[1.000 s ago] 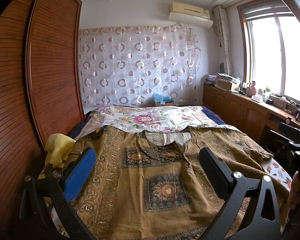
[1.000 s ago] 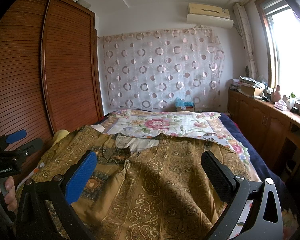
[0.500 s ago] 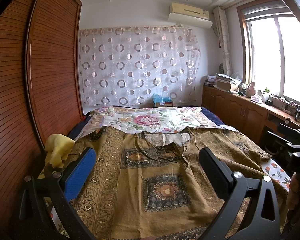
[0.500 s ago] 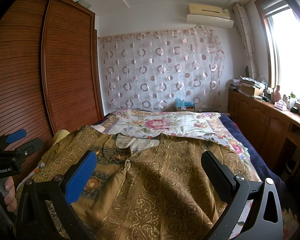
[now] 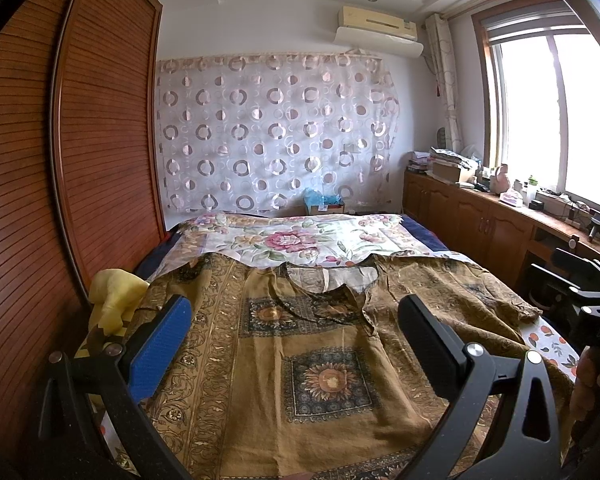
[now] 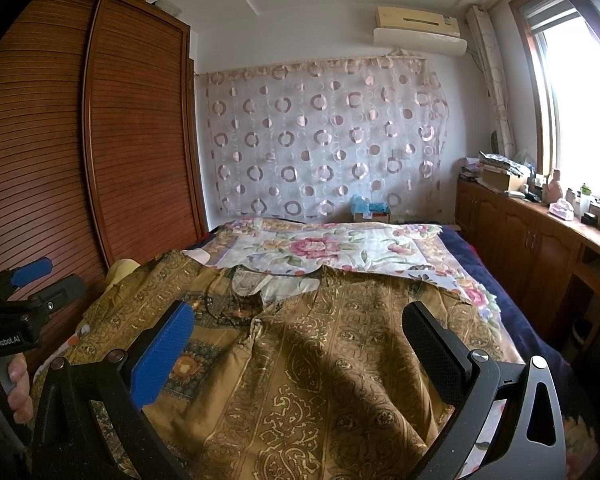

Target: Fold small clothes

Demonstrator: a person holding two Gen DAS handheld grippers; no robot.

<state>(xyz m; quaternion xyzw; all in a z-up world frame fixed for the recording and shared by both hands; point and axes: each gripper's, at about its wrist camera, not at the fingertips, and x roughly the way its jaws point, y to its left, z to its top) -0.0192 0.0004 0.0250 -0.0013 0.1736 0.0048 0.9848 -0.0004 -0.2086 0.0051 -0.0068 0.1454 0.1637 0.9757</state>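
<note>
A brown-gold patterned shirt (image 5: 324, 360) lies spread flat on the bed, collar at the far side, sleeves out to both sides. It also shows in the right wrist view (image 6: 320, 368). My left gripper (image 5: 296, 320) is open and empty, held above the shirt's lower middle. My right gripper (image 6: 300, 328) is open and empty, above the shirt's right half. The right gripper shows at the right edge of the left wrist view (image 5: 584, 300). The left gripper shows at the left edge of the right wrist view (image 6: 24, 300).
A floral bedsheet (image 5: 292, 240) covers the bed beyond the shirt. A yellow cloth (image 5: 112, 300) lies at the bed's left edge by the wooden wardrobe (image 5: 60, 184). Wooden cabinets (image 5: 480, 224) with clutter run along the right under the window.
</note>
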